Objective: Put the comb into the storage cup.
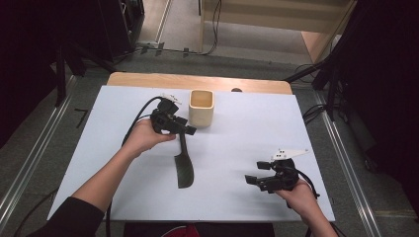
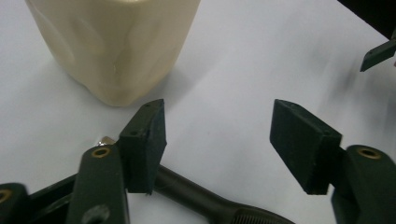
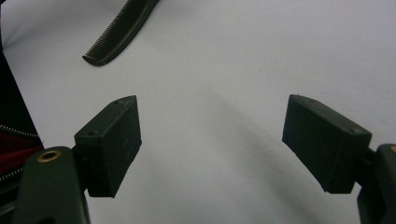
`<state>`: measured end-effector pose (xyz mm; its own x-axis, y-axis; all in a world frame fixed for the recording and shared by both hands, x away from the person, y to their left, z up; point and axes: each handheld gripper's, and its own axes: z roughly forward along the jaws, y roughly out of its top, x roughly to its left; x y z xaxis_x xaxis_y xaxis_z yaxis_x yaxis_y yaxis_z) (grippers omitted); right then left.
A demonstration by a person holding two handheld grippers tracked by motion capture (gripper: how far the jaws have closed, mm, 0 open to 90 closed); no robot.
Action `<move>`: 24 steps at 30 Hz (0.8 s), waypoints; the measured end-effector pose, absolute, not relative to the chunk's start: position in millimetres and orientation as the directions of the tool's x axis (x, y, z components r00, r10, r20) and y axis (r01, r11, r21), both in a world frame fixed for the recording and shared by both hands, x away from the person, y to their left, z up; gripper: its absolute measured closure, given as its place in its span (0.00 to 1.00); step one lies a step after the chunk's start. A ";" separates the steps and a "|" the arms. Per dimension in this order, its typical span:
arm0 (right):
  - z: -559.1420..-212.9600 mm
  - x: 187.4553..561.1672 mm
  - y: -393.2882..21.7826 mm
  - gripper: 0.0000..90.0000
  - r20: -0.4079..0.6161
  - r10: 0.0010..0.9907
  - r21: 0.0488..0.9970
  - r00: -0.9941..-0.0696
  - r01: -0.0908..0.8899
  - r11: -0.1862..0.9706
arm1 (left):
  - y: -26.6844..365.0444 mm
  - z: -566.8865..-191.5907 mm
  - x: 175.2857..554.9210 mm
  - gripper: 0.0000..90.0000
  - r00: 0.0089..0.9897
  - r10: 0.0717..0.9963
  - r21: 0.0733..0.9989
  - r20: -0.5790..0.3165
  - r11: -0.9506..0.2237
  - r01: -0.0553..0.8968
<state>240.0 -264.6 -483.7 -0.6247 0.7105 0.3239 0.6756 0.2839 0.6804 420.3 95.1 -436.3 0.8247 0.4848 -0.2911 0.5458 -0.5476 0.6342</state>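
Note:
A black comb (image 1: 184, 169) lies on the white table sheet (image 1: 257, 128), its thin handle pointing toward a cream square cup (image 1: 201, 107). My left gripper (image 1: 186, 131) hovers at the handle's far end, right in front of the cup. In the left gripper view its jaws (image 2: 219, 135) stand apart, with the comb handle (image 2: 201, 200) low between them and untouched, and the cup (image 2: 112, 42) close ahead. My right gripper (image 1: 252, 180) rests at the near right, open and with nothing between its jaws (image 3: 210, 140). The comb's toothed end (image 3: 119, 32) lies off to its left.
A wooden table edge (image 1: 197, 79) borders the sheet at the back. Metal rails (image 1: 34, 153) and cables run along the floor on both sides. A red item (image 1: 175, 231) sits at the near edge below the table.

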 end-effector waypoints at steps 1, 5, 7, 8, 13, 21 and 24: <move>-483.7 240.0 -264.7 0.20 0.323 0.711 0.680 -0.625 0.675 0.285 | 93.7 -437.9 420.9 0.43 0.825 0.486 0.632 -0.290 -0.549 0.546; -483.8 240.0 -264.8 0.20 0.322 0.711 0.680 -0.625 0.675 0.286 | 90.2 -442.9 422.6 0.48 0.837 0.473 0.637 -0.275 -0.562 0.527; -483.8 240.0 -264.9 0.20 0.321 0.712 0.679 -0.625 0.675 0.287 | 89.0 -444.6 423.0 0.51 0.835 0.469 0.638 -0.286 -0.558 0.532; -483.7 240.0 -264.9 0.20 0.320 0.712 0.680 -0.626 0.674 0.287 | 88.1 -445.4 423.2 0.55 0.829 0.479 0.633 -0.289 -0.554 0.541; -482.9 239.8 -264.0 0.21 0.311 0.712 0.688 -0.630 0.666 0.288 | 88.7 -452.2 421.6 0.88 0.843 0.483 0.657 -0.237 -0.559 0.505; -482.8 239.6 -263.3 0.21 0.309 0.711 0.688 -0.631 0.665 0.291 | 82.6 -470.5 422.7 1.00 0.868 0.450 0.630 -0.210 -0.617 0.472; -482.8 239.6 -263.1 0.21 0.308 0.710 0.688 -0.633 0.664 0.294 | 81.9 -476.7 423.7 1.00 0.868 0.455 0.613 -0.197 -0.634 0.471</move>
